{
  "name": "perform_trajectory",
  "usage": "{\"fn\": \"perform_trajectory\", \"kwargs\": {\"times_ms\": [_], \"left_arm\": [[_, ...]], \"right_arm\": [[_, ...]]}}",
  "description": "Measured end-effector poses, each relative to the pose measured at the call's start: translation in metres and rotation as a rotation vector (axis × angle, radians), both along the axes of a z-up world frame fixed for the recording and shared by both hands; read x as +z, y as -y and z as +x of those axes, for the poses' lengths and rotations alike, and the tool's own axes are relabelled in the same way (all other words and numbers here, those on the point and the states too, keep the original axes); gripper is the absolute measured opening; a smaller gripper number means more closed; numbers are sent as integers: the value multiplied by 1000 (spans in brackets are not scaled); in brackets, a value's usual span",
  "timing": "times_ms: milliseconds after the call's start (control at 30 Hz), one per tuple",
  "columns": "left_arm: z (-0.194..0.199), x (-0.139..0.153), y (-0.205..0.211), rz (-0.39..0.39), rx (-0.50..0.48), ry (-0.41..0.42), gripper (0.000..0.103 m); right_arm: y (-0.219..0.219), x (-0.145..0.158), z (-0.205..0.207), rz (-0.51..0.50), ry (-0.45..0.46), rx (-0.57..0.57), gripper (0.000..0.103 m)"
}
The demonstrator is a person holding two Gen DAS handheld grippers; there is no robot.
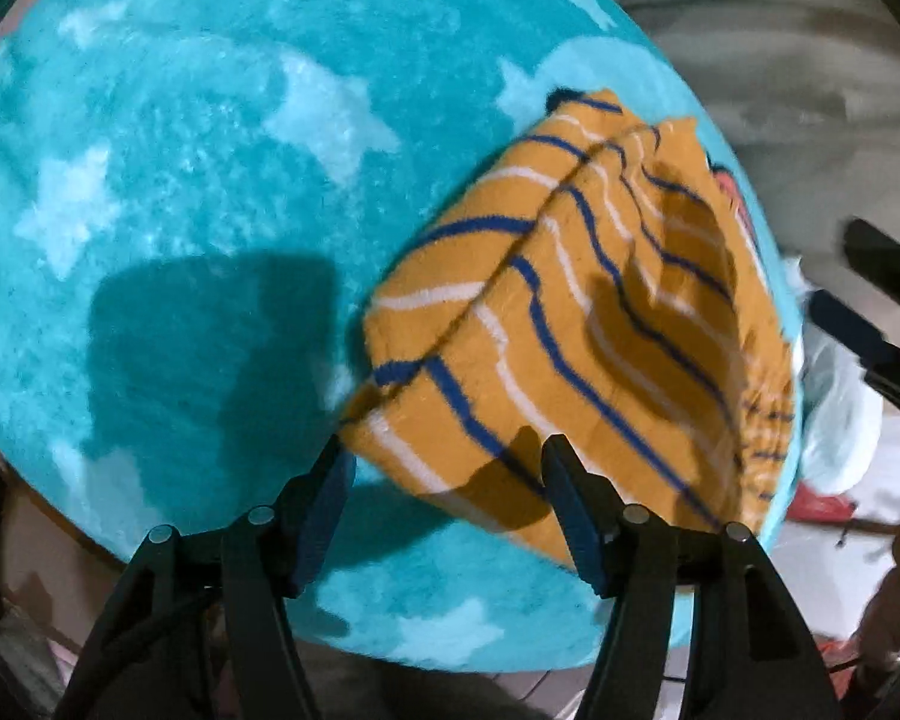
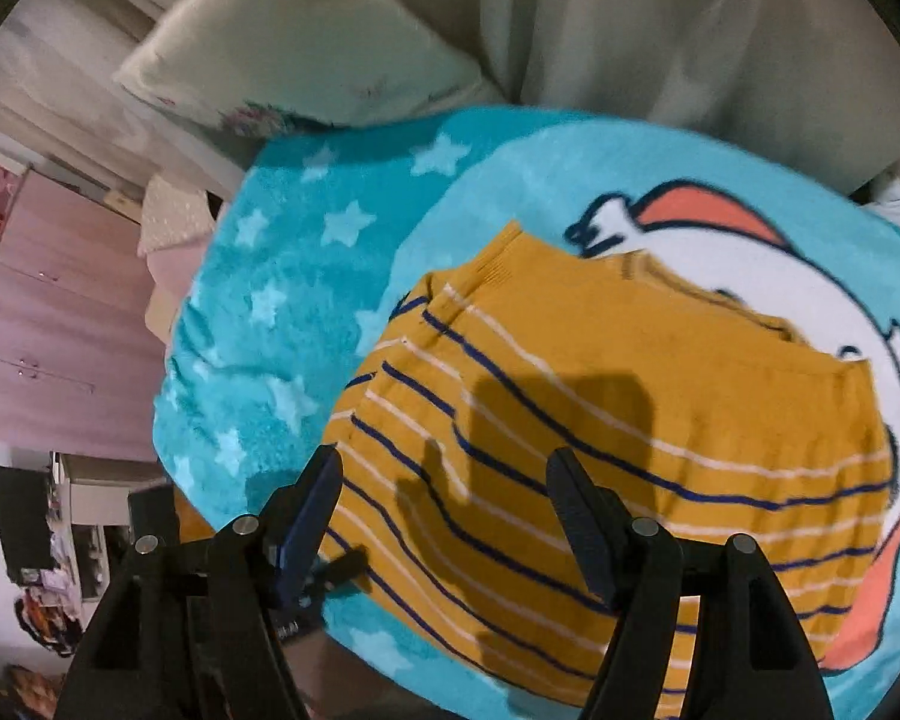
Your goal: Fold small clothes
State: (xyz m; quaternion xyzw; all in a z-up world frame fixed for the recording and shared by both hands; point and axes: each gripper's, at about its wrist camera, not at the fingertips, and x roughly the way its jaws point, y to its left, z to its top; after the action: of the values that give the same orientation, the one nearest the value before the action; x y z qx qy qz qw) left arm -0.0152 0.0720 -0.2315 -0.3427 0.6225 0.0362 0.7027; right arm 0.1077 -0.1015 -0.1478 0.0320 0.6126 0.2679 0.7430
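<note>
A small mustard-yellow sweater with blue and white stripes lies folded on a round turquoise star-patterned rug. My left gripper is open and empty, just above the sweater's near corner. In the right wrist view the sweater lies with both sleeves folded in, on the rug over a cartoon print. My right gripper is open and empty above the sweater's near edge. The right gripper's black fingers show at the right edge of the left wrist view.
A grey-white bedsheet or curtain and a pillow lie beyond the rug. A pink wardrobe stands at left. White cloth or a bag and red clutter lie on the floor right of the rug.
</note>
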Motion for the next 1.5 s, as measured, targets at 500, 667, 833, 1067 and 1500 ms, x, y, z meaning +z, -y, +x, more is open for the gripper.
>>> {"fn": "perform_trajectory", "kwargs": {"times_ms": [500,667,833,1067,1500], "left_arm": [[-1,5,-13,-239,-25,100,14],[3,26,-3,-183,-87,154,13],[7,45,12,-124,-94,200,12],[-2,74,39,11,-77,181,11],[-4,194,173,353,-328,262,11]], "right_arm": [[-116,-81,46,-256,-291,91,75],[-137,-97,43,-333,-308,125,77],[-159,-102,37,-475,-238,180,62],[-134,-81,31,-400,-188,243,14],[28,34,38,139,-136,125,13]]}}
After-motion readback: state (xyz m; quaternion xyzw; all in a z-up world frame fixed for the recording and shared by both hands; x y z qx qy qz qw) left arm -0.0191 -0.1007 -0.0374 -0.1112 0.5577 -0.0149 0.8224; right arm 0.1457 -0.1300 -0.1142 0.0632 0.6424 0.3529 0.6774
